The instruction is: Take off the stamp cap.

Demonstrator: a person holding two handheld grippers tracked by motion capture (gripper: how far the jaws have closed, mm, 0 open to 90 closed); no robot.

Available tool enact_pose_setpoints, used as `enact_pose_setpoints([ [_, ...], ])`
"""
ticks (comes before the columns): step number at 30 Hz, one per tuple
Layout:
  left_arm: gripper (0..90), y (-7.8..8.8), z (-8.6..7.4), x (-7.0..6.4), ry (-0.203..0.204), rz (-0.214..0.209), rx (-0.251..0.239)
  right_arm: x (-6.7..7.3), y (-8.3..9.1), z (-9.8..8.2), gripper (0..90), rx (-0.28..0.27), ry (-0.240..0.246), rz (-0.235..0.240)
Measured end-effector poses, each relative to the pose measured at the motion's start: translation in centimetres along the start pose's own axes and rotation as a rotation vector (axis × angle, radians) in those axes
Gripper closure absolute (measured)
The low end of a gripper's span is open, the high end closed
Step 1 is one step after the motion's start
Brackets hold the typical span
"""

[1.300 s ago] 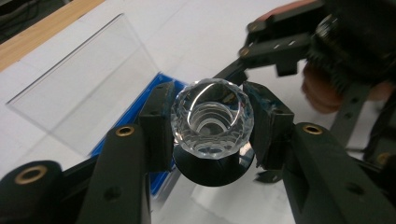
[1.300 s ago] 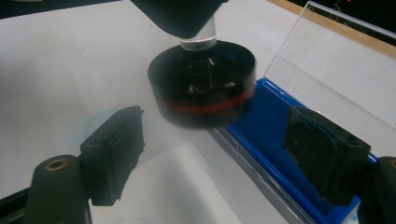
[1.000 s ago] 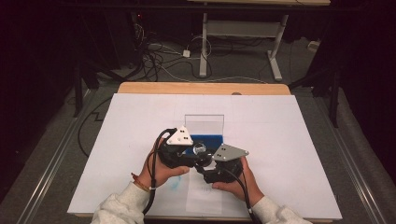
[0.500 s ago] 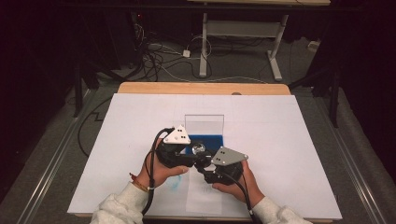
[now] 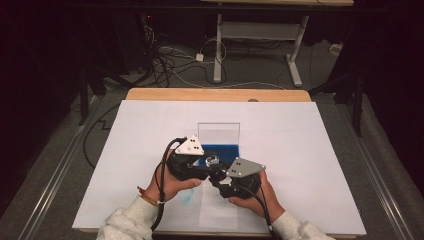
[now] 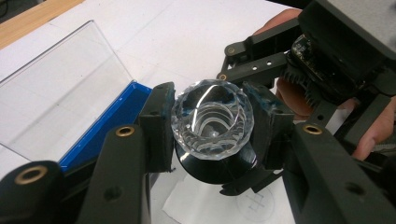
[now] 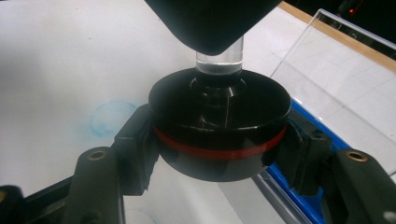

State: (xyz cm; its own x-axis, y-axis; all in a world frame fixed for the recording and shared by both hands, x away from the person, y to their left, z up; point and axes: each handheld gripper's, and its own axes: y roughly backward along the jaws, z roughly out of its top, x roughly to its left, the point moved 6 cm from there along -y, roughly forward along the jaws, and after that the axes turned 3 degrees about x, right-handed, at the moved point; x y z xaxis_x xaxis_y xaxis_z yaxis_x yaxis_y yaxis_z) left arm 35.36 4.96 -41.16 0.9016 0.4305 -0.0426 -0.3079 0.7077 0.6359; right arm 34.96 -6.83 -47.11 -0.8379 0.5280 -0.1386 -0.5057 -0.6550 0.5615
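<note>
White paper covers the table (image 5: 310, 150). Left gripper (image 6: 212, 128) is clamped on the faceted crystal knob (image 6: 212, 119); right gripper (image 7: 219, 144), jaws just drawn in, pinches its black red-ringed base (image 7: 219, 135). Piece hangs at 6 o'clock from the blue case (image 5: 220, 149), its axis upright.

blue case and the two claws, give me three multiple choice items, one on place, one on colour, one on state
1. Where is the blue case with its clear lid?
A. on the floor
B. on the white table cover, just beyond the claws
C. on the far desk

2. What colour is the band around the black round base?
A. red
B. green
C. yellow

3. What is the left claw doing?
A. hanging open
B. gripping the lid
C. shut on the faceted clear knob

Answers: 1 B, the high view shows the case on the cover ahead of both hands. 2 A, a red ring shows in the right gripper view. 3 C, both pads press the knob's sides.
</note>
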Motion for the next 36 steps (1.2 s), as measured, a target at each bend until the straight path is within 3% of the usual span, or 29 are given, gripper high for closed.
enact_pose_setpoints([
  [22, 54.5, 0.03, -0.03, -0.25, -0.026, 0.011, 0.009, 0.12, 0.03, -0.24, 37.5, 0.008, -0.006, 0.032],
  [36, 54.6, 0.03, 0.07, -0.55, -0.033, 0.012, 0.003, 0.14, 0.09, -0.46, 36.3, -0.003, -0.04, 0.056],
])
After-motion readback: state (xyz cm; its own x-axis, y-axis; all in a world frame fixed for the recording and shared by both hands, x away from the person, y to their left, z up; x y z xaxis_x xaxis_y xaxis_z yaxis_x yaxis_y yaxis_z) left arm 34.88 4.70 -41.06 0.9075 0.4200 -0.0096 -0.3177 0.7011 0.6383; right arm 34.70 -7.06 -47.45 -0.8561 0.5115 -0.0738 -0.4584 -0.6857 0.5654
